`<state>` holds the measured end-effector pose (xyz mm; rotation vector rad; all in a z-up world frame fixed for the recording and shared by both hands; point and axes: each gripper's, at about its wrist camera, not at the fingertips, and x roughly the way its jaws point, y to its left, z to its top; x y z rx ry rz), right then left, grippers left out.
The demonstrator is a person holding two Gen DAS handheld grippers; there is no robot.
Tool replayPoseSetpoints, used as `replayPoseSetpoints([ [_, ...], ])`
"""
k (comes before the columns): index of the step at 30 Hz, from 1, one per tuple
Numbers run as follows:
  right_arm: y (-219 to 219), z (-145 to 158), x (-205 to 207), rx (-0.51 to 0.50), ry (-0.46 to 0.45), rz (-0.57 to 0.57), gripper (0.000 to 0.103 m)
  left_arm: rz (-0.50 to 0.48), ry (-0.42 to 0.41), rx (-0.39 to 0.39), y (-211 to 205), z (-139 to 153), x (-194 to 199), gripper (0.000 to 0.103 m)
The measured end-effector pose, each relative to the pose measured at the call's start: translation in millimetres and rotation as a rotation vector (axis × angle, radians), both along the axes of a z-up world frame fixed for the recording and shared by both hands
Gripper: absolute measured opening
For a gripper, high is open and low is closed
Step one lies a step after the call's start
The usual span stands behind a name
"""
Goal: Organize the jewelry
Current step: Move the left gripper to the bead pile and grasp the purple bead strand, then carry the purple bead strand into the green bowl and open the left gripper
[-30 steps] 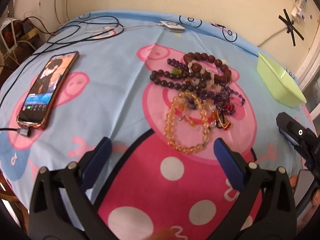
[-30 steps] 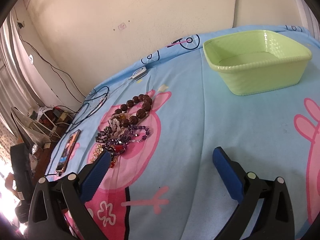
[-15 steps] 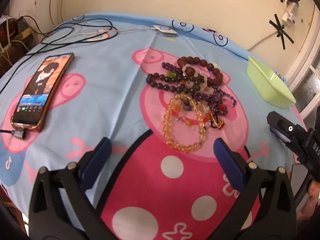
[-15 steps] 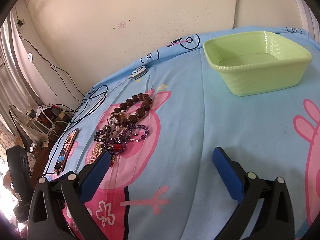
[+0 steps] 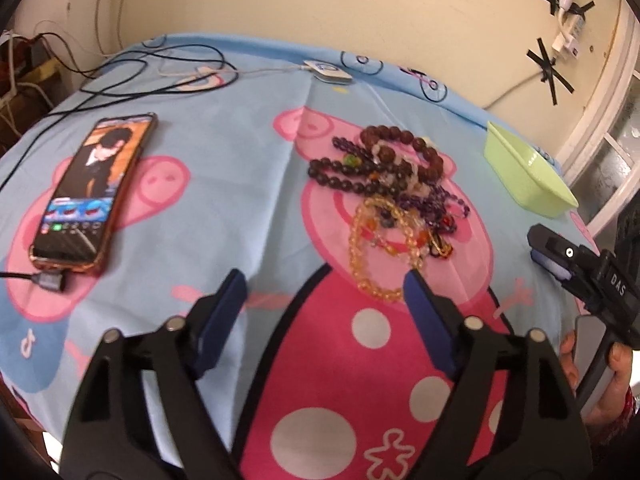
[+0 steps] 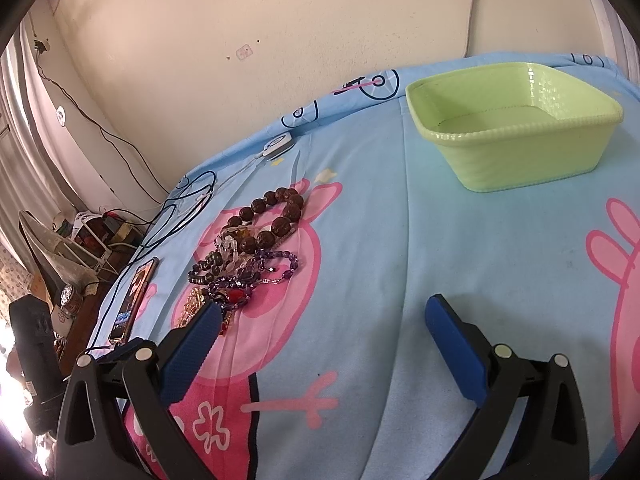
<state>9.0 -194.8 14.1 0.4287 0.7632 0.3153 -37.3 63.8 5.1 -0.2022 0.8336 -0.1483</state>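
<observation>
A tangled pile of bead bracelets and necklaces (image 5: 394,196) lies on the cartoon-print sheet: brown beads (image 5: 404,146), purple beads, and a yellow bead bracelet (image 5: 374,248) nearest me. My left gripper (image 5: 326,294) is open and empty, just short of the yellow bracelet. The pile also shows in the right wrist view (image 6: 252,252), ahead left. My right gripper (image 6: 320,322) is open and empty above the sheet. A light green plastic basket (image 6: 516,132) stands empty at the far right; it also shows in the left wrist view (image 5: 524,176).
A phone (image 5: 96,192) with a lit screen lies at the left, plugged into a cable. Black and white cables (image 5: 156,72) and a small white charger (image 5: 326,70) lie at the back by the wall. The right gripper's body (image 5: 584,276) shows at the right edge.
My left gripper has moved forward toward the jewelry pile and its jaws have narrowed somewhat. The right gripper has barely moved.
</observation>
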Motion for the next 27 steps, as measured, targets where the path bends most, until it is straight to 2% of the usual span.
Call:
replayPoseSetpoints([
  [2,0.5,0.0,-0.4,-0.002,0.000,-0.001,0.080,-0.017,-0.012,0.012,-3.8,0.9,-1.2,0.073],
  [9,0.2,-0.4,-0.6,-0.012,-0.003,-0.005,0.079,-0.065,-0.022,-0.002,-8.5,3.9,8.4,0.051],
  [12,2.5,1.3,-0.5,-0.022,-0.009,0.009,0.066,-0.078,-0.023,-0.008,-9.6,4.5,13.8,0.043],
  [14,7.6,2.6,2.7,-0.038,-0.009,0.037,0.051,-0.086,-0.032,-0.004,-11.4,5.0,16.6,0.041],
  [20,32.9,14.8,21.4,-0.140,-0.048,0.135,0.028,-0.106,-0.023,-0.009,-17.0,1.7,23.7,0.041],
  [22,40.8,17.3,31.4,-0.154,-0.046,0.164,0.024,-0.101,-0.022,-0.011,-15.6,0.1,21.9,0.041],
  [27,69.0,14.8,61.8,-0.228,-0.016,0.242,0.022,-0.093,0.004,-0.024,-11.9,-4.2,22.8,0.041],
])
